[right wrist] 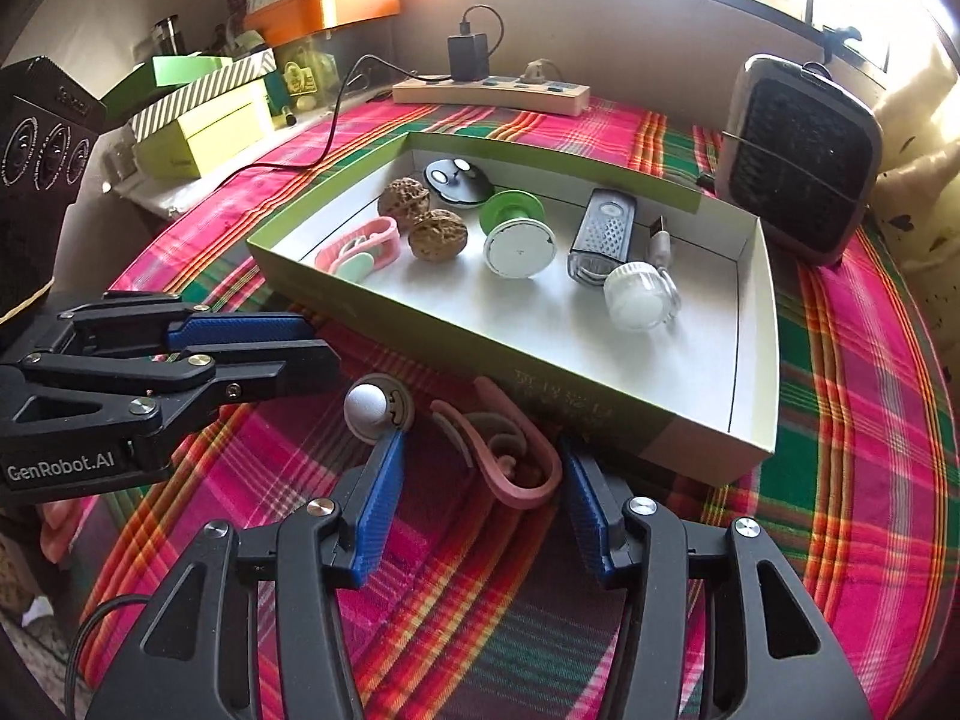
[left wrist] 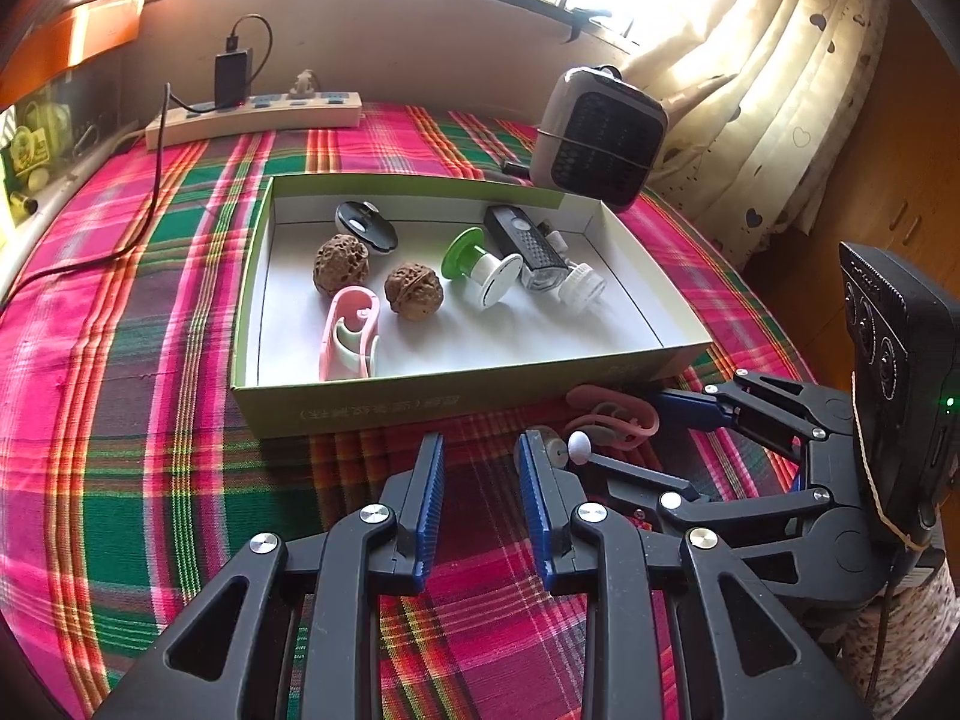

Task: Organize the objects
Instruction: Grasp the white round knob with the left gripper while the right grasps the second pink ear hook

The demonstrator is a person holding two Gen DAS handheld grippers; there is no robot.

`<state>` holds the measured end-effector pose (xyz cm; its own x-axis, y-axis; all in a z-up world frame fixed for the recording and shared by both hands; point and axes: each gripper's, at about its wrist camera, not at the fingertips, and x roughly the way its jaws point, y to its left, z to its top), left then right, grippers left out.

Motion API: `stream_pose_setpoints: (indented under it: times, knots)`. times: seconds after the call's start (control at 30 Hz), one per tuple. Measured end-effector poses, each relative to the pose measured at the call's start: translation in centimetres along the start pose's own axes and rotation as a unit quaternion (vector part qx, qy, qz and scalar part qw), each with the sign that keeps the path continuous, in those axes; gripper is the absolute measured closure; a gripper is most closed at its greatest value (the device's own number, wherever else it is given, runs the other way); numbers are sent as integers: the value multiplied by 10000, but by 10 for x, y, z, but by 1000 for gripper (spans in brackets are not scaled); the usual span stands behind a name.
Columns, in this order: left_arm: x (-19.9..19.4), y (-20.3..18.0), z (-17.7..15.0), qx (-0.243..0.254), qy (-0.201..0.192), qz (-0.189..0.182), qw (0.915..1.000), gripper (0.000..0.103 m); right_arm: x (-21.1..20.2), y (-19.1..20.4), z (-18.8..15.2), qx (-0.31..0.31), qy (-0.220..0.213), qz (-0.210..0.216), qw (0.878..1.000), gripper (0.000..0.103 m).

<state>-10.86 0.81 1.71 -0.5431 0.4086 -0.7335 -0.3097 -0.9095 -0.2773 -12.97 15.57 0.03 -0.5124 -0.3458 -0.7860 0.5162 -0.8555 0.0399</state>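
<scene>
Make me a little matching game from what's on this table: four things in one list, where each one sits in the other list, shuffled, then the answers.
Things:
1. two walnuts
2. pink clip
3. black charger
4. grey fan heater

Places:
A. plugged into the power strip
B. on the cloth, just outside the box's near wall
C. inside the green box
D. beyond the box's far corner, by the curtain

Pairs: 1-C, 2-B, 3-A, 4-D

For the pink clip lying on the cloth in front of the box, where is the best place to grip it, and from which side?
Grip the pink clip across its thick curved outer band, coming from above: it lies flat on the cloth, between the right gripper's open fingers, so closing there should probably catch it.
</scene>
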Motion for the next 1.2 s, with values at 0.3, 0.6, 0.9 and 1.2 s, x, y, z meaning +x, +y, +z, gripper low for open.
stream_pose_setpoints:
  times: [0.3,0.6,0.9,1.2]
  knots:
    - [0,0,0,-6,3,-30,10000,76,-2,-2,-2,90,-71,-119,9999,65]
    - [-1,-7,-3,109,7,-129,9999,68,-4,3,-7,31,-97,-185,9998,76]
    - [2,-17,-4,298,74,-149,9994,64,-13,-3,-14,277,-131,-150,9994,76]
    - [13,-26,-2,477,193,10,9987,62,-25,-10,-22,431,-202,-249,9986,76]
